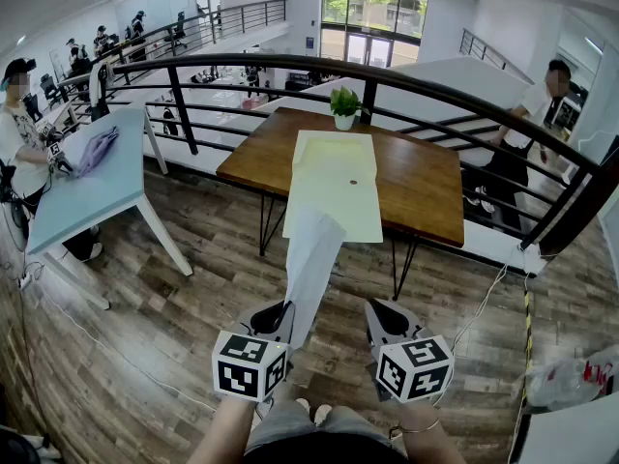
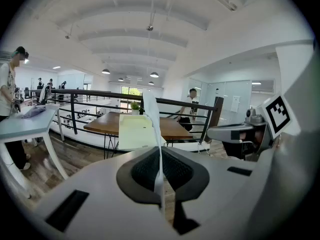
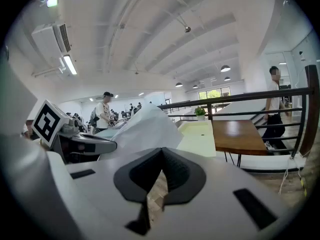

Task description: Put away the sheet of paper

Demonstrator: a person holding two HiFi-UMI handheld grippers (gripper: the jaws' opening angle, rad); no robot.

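White tools [image 1: 275, 315] [image 1: 387, 315], black pads [image 2: 145, 170], marker cubes [image 1: 250, 364]

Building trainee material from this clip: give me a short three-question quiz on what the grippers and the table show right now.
1. True or false: the right gripper clamps the sheet of paper.
2. Which gripper holds the sheet? A) left B) right C) both
3. What small thing stands at the far edge of the wooden table?
Key: 1 false, its jaws are together on nothing, the sheet passes beside it. 2 A, the left gripper pinches it. 3 a potted plant.
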